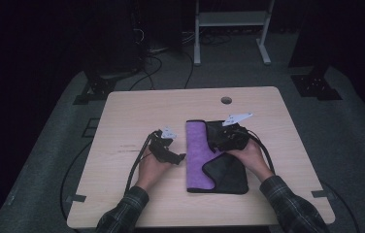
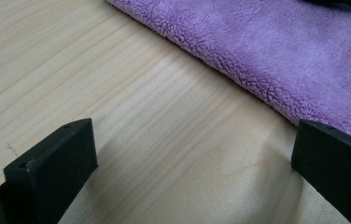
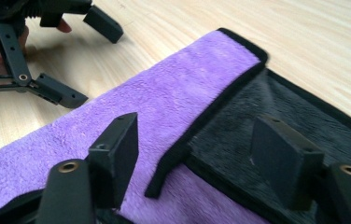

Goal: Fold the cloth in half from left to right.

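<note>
So the cloth (image 1: 197, 155) was lying flat on the bench (image 1: 127, 111), a bit toward the right half and nearer the person's edge than the far one. It was purple fleece on one face and black on the other with a black sewn border, and part of the black side was folded over the purple.

The left gripper (image 1: 171, 156) sat on bare wood just off the cloth's left edge, fingers (image 2: 52, 163) spread apart with nothing between them. The right gripper (image 1: 219, 141) hovered over the cloth's far right part, where the black flap met the purple; its fingers (image 3: 117, 154) were also parted and not gripping anything, straddling the flap's bound edge.

As for handling, the thing looked soft, floppy and light, so it would probably sag and drape the second it got lifted, not slippery though, since the pile looked grabby. Best bet was likely pinching the stitched border or a corner of the flap, where there was a firmer edge to bite.
</note>
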Tool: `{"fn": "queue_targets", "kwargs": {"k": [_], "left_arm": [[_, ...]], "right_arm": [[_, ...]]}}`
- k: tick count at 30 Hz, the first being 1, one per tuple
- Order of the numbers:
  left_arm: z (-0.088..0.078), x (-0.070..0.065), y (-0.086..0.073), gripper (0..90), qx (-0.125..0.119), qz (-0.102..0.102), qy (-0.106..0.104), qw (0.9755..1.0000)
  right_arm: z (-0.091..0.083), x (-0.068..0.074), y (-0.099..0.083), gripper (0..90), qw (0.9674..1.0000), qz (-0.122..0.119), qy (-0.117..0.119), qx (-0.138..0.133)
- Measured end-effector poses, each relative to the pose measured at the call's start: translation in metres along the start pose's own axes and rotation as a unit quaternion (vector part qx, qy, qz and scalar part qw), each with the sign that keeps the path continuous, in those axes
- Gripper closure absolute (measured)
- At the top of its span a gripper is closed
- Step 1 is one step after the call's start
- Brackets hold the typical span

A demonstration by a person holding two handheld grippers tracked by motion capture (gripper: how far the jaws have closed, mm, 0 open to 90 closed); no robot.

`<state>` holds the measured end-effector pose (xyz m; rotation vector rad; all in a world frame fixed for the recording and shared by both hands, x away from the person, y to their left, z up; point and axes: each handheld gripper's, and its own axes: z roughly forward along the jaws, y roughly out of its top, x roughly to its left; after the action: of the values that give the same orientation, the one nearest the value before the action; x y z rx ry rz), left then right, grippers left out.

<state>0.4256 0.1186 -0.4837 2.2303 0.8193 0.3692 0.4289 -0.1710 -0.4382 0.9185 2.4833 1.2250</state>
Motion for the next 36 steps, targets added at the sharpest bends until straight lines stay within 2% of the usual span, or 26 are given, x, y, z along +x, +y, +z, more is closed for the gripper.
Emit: {"fn": "queue_targets", "kwargs": {"k": [2,8,11,14,17,21,26,28,33,36], "left_arm": [[0.0,0.0,0.0,0.0,-0.001,-0.002,0.0,1.0],[0.0,0.0,0.0,0.0,-0.001,-0.001,0.0,1.0],[0.0,0.0,0.0,0.0,-0.001,-0.001,0.0,1.0],[0.0,0.0,0.0,0.0,-0.001,-0.001,0.0,1.0],[0.0,0.0,0.0,0.0,-0.001,-0.001,0.0,1.0],[0.0,0.0,0.0,0.0,-0.001,-0.001,0.0,1.0],[0.0,0.0,0.0,0.0,-0.001,-0.001,0.0,1.0],[0.0,0.0,0.0,0.0,-0.003,-0.003,0.0,1.0],[0.0,0.0,0.0,0.0,0.0,-0.002,-0.001,1.0],[0.0,0.0,0.0,0.0,0.001,-0.001,0.0,1.0]], "right_arm": [[0.006,0.003,0.001,34.6,1.0,-0.005,0.003,0.006],[0.025,0.004,-0.004,40.6,0.9991,-0.021,-0.011,0.034],[0.035,0.005,-0.008,46.6,0.9977,-0.036,-0.024,0.053],[0.038,0.007,-0.009,55.2,0.997,-0.044,-0.036,0.053],[0.036,0.007,-0.009,69.3,0.9965,-0.045,-0.048,0.051],[0.031,0.004,-0.009,76.2,0.9971,-0.037,-0.053,0.038],[0.021,-0.001,-0.004,80.2,0.9975,-0.028,-0.061,0.023],[0.011,-0.008,0.001,80.9,0.9974,-0.015,-0.069,0.012],[0.002,-0.019,0.007,80.9,0.9968,-0.005,-0.08,0.004],[-0.003,-0.029,0.011,80.9,0.9955,0.012,-0.094,-0.005]]}}
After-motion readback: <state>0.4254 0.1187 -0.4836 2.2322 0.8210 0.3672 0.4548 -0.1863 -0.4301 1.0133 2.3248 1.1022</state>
